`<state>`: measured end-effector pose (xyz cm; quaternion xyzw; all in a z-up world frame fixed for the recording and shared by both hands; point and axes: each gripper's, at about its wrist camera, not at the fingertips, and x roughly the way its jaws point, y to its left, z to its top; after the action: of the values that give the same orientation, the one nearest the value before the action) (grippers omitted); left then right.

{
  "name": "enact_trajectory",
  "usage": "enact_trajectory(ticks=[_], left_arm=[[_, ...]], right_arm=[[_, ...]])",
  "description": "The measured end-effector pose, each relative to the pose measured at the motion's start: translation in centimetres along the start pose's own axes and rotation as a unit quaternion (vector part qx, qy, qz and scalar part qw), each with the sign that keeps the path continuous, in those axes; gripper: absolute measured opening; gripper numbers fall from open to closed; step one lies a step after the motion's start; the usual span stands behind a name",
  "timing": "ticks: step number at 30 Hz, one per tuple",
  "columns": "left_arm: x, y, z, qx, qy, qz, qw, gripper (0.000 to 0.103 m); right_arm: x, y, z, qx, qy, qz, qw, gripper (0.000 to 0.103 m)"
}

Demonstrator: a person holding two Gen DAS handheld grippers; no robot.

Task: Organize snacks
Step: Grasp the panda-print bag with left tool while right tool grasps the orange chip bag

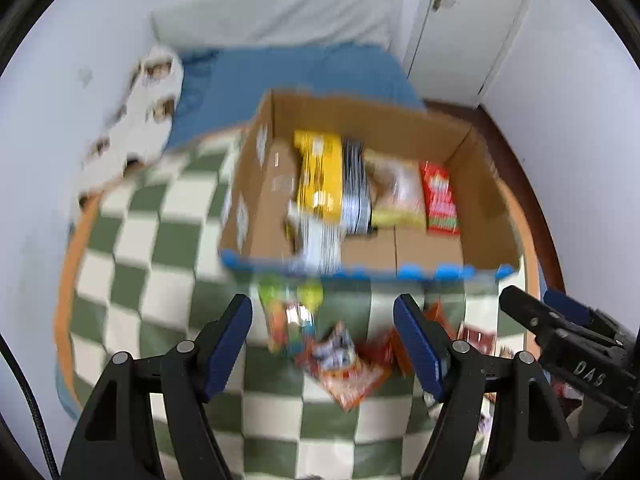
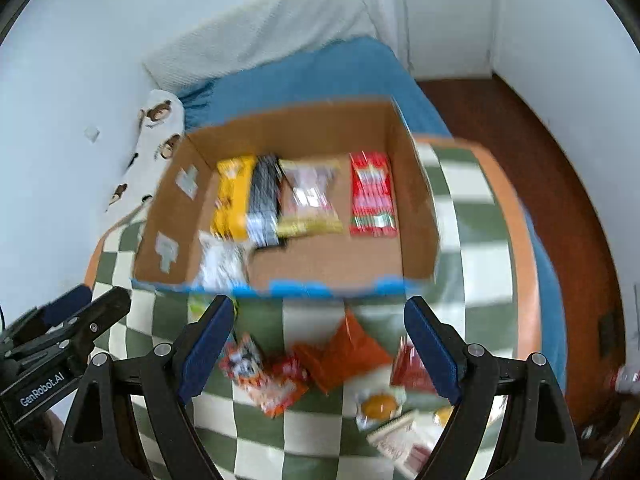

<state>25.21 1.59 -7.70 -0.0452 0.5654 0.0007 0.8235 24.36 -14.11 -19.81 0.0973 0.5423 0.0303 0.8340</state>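
Observation:
An open cardboard box (image 1: 484,200) (image 2: 416,208) with blue tape on its front rim sits on a green and white checkered blanket. Inside lie a yellow pack (image 1: 320,176) (image 2: 234,200), a black and white pack (image 1: 354,188) (image 2: 264,204), a clear beige bag (image 1: 396,192) (image 2: 310,200) and a red pack (image 1: 440,198) (image 2: 372,196). Loose snacks lie in front of the box: an orange bag (image 2: 344,354), a small orange and white packet (image 1: 344,364) (image 2: 256,372), a colourful bag (image 1: 288,312). My left gripper (image 1: 322,344) and right gripper (image 2: 318,348) hover above them, both open and empty.
The checkered blanket (image 1: 140,240) (image 2: 472,248) covers a bed with a blue sheet (image 1: 280,76) and a white pillow (image 1: 272,16). A monkey-print cushion (image 1: 136,120) lies along the left wall. Wooden floor (image 2: 540,180) is to the right. More small packets (image 2: 384,412) lie near the right gripper.

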Motion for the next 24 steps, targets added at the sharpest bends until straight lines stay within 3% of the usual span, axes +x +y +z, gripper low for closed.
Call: enact_trajectory(ticks=[4, 8, 11, 13, 16, 19, 24], left_arm=[[5.6, 1.9, -3.3, -0.074, 0.100, -0.035, 0.9916, 0.072], [12.4, 4.0, -6.7, -0.186, 0.195, -0.082, 0.9594, 0.072], [15.7, 4.8, -8.4, -0.253, 0.227, -0.107, 0.9344, 0.072], [17.1, 4.9, -9.0, -0.276, 0.234, -0.115, 0.9251, 0.072], [18.4, 4.3, -9.3, -0.284, 0.230, -0.114, 0.9238, 0.072], [19.0, 3.3, -9.2, -0.278, 0.215, -0.102, 0.9308, 0.072], [19.2, 1.6, -8.7, -0.246, 0.199, -0.086, 0.9449, 0.070]], right_arm=[[3.3, -3.3, -3.2, 0.075, 0.054, 0.026, 0.995, 0.089], [7.8, -6.4, -6.1, 0.177, 0.098, 0.065, 0.977, 0.089], [10.8, -7.9, -7.5, 0.234, 0.107, 0.082, 0.963, 0.086], [12.1, -8.1, -7.8, 0.246, 0.104, 0.079, 0.960, 0.086], [13.9, -8.0, -7.8, 0.255, 0.105, 0.082, 0.958, 0.086], [15.4, -8.1, -7.6, 0.265, 0.108, 0.087, 0.954, 0.084], [17.0, -7.9, -7.2, 0.262, 0.125, 0.078, 0.954, 0.062]])
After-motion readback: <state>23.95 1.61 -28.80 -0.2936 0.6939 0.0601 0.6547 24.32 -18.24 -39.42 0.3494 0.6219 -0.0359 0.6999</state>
